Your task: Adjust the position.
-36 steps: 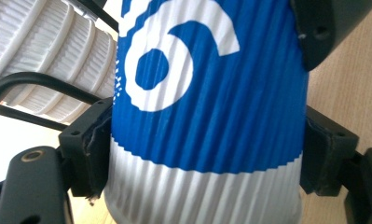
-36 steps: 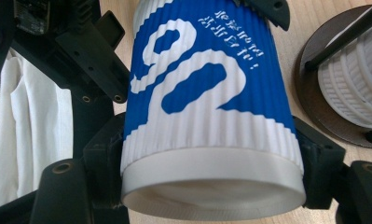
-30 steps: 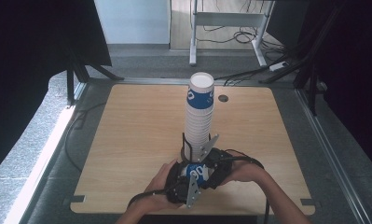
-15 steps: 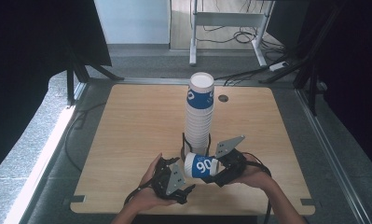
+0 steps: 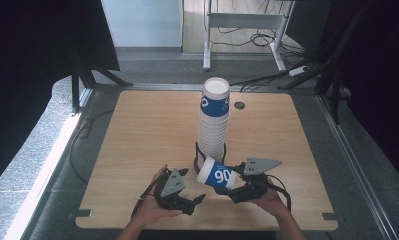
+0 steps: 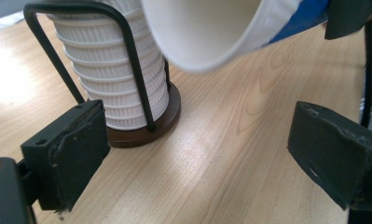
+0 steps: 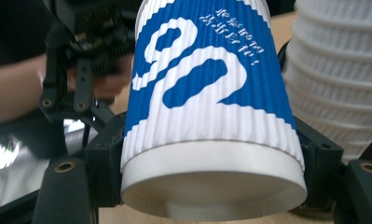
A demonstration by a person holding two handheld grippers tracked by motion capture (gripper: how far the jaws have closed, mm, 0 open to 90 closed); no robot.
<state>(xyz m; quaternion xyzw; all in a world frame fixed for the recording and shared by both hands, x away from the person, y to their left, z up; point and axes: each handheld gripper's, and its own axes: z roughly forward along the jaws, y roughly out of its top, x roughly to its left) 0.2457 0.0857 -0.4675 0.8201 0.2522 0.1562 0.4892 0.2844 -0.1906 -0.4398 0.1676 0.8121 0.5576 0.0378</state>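
Note:
A tall stack of white ribbed paper cups [image 5: 214, 125], topped by a blue-printed one, stands mid-table in a black wire holder on a brown base [image 6: 141, 130]. My right gripper [image 5: 235, 182] is shut on a single blue-and-white cup [image 5: 214, 174], held on its side above the table, its mouth [image 6: 207, 32] pointing at the left gripper. In the right gripper view the cup's base [image 7: 211, 186] faces the camera between both jaws. My left gripper [image 5: 191, 186] is open just left of the cup with nothing between its jaws; they have just opened wide, then closed a little.
The wooden table [image 5: 147, 130] has a small round grommet [image 5: 239, 105] behind the stack. Cables run along the floor at the left edge [image 5: 82, 135]. Dark screens stand on both sides, and a desk frame [image 5: 247, 30] is beyond the table.
The grippers, close together around the cup a second ago, have parted. The left one let go and slid left. The right one moved right with the cup.

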